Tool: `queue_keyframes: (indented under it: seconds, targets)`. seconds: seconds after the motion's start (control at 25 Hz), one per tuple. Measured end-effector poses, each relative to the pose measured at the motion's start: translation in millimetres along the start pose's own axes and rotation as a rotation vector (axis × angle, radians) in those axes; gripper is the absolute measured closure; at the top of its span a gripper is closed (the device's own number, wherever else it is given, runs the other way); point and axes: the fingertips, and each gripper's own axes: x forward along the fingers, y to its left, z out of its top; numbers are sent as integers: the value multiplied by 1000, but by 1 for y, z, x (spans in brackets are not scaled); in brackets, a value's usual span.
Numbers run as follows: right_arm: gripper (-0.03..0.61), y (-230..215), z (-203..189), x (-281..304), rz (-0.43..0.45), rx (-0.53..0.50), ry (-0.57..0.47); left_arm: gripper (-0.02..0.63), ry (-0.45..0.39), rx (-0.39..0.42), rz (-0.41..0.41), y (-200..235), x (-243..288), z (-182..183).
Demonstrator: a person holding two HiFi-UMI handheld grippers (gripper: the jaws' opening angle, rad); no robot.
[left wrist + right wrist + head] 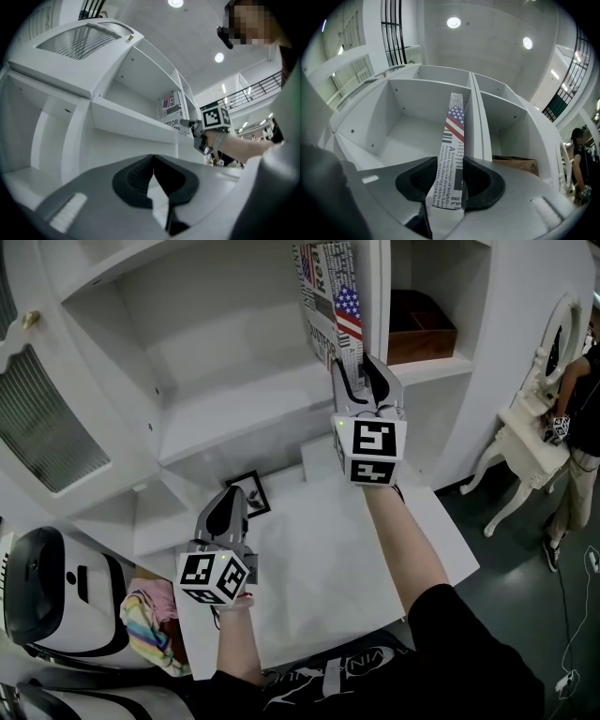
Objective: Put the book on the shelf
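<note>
— Home or workplace?
— Furnished like a home: white shelf unit (234,413) with open compartments, small black picture frame (250,493) on a lower ledge, white dressing table (525,432) with oval mirror (560,334) off to the right.
— A bedroom, then?
— Hardly. Bare concrete ceiling (487,42) high overhead with round recessed lights (453,22), black gallery railing (260,88) on an upper level, dark floor (506,549) with a loose white cable (565,679). Reads as a staged home set inside a large hall or studio.
— Anything else pointing that way?
— A second person (577,418) standing by the dressing table, marker-covered cube (558,427) in hand.
</note>
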Motion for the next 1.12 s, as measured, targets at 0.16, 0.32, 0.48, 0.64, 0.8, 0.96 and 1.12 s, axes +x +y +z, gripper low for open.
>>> queue_keyframes:
  seconds: [0.16,0.32,0.48,0.64,0.8,0.96,1.12]
  targets:
    - [403,-1,2,-1,-31,-1,-10,614,2,0,3,0,-2,1]
    - [405,-2,6,-4,-49,-19,-38,614,9,-1,1,2,-3,-1]
    - [402,-1,6,-17,-42,-40,-56,614,14,-6,-4,-1,-5,-4]
    - [442,9,-5,-26,-15,-74,-39,614,17,-7,-12,-3,-4,-5]
    - [443,10,-19,-20,-16,-61,12,614,18,-9,-20,-5,-5,-6]
    - [443,3,-24,-11,-33,-55,39,614,20,-12,-13,-4,-8,-7]
    - [445,3,-25,-7,-35,-46,45,614,21,-12,-3,-2,-11,-8]
